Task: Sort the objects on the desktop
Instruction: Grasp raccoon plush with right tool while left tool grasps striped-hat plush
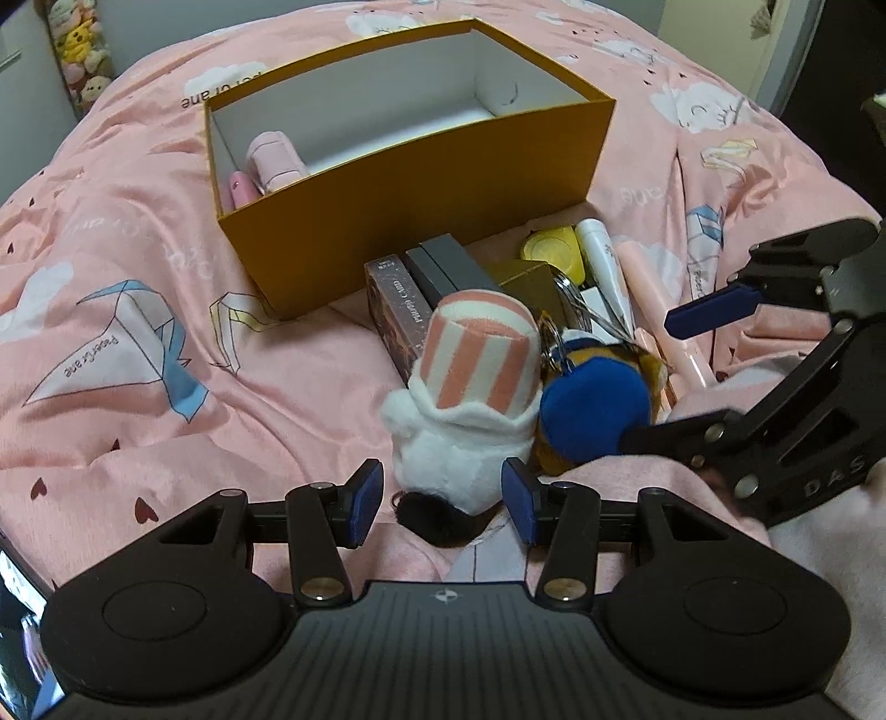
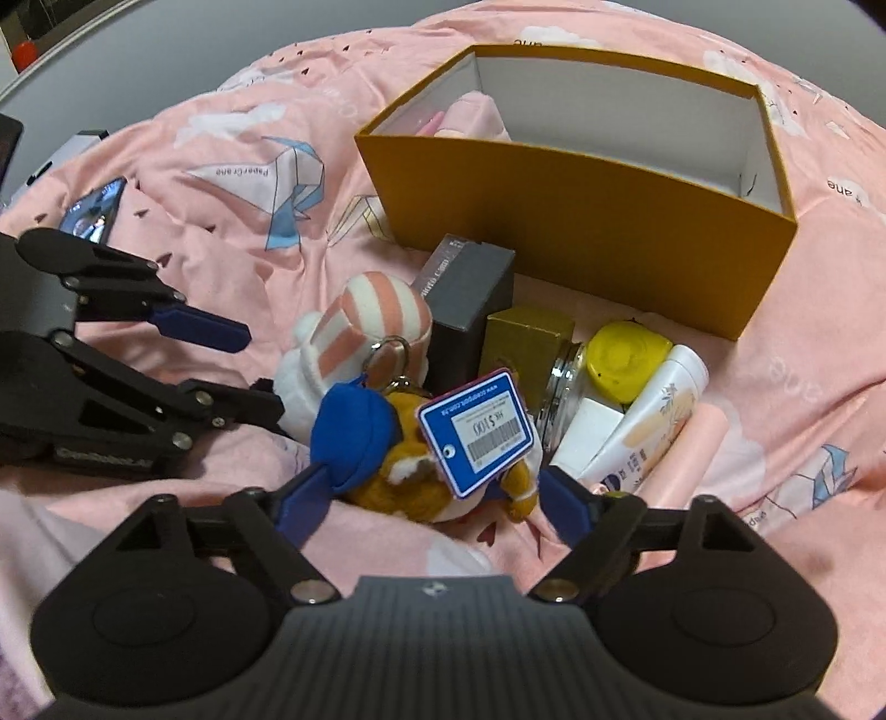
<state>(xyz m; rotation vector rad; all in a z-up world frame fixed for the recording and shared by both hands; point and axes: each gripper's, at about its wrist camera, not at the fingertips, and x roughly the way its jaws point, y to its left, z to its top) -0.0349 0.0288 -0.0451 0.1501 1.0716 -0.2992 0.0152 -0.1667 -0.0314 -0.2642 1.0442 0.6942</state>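
A white plush toy with a pink-striped hat (image 1: 470,410) (image 2: 354,343) lies on the pink bedspread, its lower end between the open fingers of my left gripper (image 1: 443,504). Beside it lies a brown plush with a blue cap (image 1: 595,412) (image 2: 398,459) and a blue price tag (image 2: 476,432). My right gripper (image 2: 437,498) is open around this plush, fingers on both sides. An orange open box (image 1: 421,205) (image 2: 581,221) stands behind and holds pink items (image 1: 271,160). Small boxes (image 2: 470,299), a yellow round case (image 2: 626,354) and a white tube (image 2: 653,421) lie in front of it.
A glass jar (image 2: 565,387), a gold box (image 2: 526,343) and a pink stick (image 1: 659,299) lie in the pile. A phone (image 2: 94,213) lies on the bedspread at the left. Stuffed toys (image 1: 83,50) hang at the far left.
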